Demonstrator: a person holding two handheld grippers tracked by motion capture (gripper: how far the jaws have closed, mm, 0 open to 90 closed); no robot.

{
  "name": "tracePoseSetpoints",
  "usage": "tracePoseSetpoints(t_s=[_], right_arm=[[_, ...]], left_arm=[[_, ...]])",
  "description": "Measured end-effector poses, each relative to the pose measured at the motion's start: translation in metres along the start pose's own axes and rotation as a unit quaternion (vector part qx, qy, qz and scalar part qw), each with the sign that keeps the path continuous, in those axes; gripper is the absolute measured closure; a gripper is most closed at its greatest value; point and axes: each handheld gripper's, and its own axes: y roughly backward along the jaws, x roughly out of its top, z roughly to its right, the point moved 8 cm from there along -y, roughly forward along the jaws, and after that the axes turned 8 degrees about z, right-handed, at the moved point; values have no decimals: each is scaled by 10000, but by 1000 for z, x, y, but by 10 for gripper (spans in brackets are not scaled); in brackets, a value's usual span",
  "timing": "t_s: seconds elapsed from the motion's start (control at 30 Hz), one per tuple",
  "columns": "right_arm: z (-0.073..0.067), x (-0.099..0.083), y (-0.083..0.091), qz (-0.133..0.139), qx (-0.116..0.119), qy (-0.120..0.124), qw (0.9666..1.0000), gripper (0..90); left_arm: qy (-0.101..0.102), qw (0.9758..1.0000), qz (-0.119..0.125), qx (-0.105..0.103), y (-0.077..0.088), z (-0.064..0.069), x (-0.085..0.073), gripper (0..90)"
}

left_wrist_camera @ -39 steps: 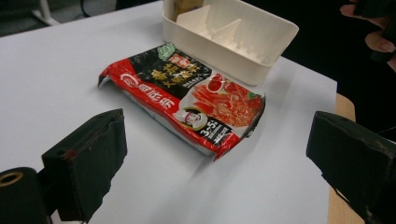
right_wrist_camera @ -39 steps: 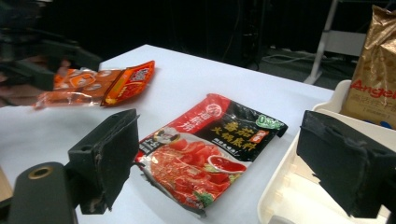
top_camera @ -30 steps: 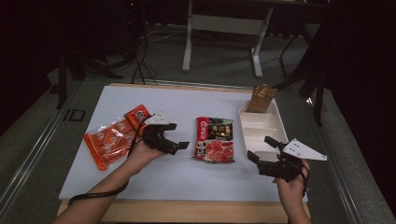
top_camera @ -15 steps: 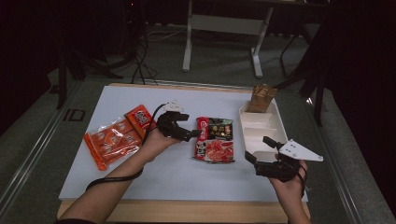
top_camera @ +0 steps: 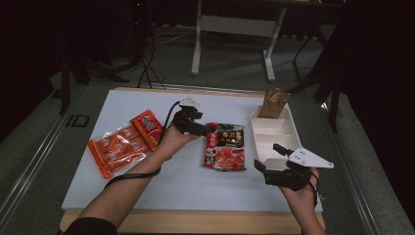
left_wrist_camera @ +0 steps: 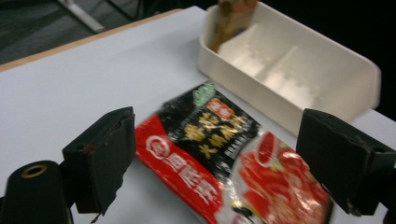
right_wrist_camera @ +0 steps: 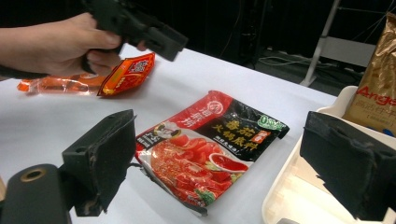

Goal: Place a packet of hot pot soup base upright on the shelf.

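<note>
the left hand-held gripper (top_camera: 208, 130), jaws wide but just closing a little, hovers at the red packet (top_camera: 225, 146); the right hand-held gripper (top_camera: 266, 157) gapes empty beside the tray (top_camera: 272, 145).

High view looks down; both tool views share the sauce packet (top_camera: 224, 146).

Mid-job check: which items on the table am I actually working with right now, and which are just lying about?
In play:
- left gripper, open
- red-and-black tomato sauce packet

Lying about:
- orange snack packets
- white divided plastic tray
- brown-gold pouch in the tray
- right gripper, open
</note>
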Motion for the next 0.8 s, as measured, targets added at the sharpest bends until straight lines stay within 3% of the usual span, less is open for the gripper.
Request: tracePoseSetpoints(t_s=[0.37,0.53,0.67,0.8], right_arm=[[-3,-4,-2,-84,116,79,9999,108],[-4,-5,-3,-122,160,88,9998,108],[-4,-7,-3,-136,172,84,9997,109],[-4,-8,-4,-172,198,89,9996,126]], left_arm=[[121,9983,-425,387,-35,-25,-14,182],[392,9968,-596,360,-46,-34,-26,232],[381,9958,-716,434,-53,-39,-32,287],[495,9945,-780,487,-60,-44,-38,348]])
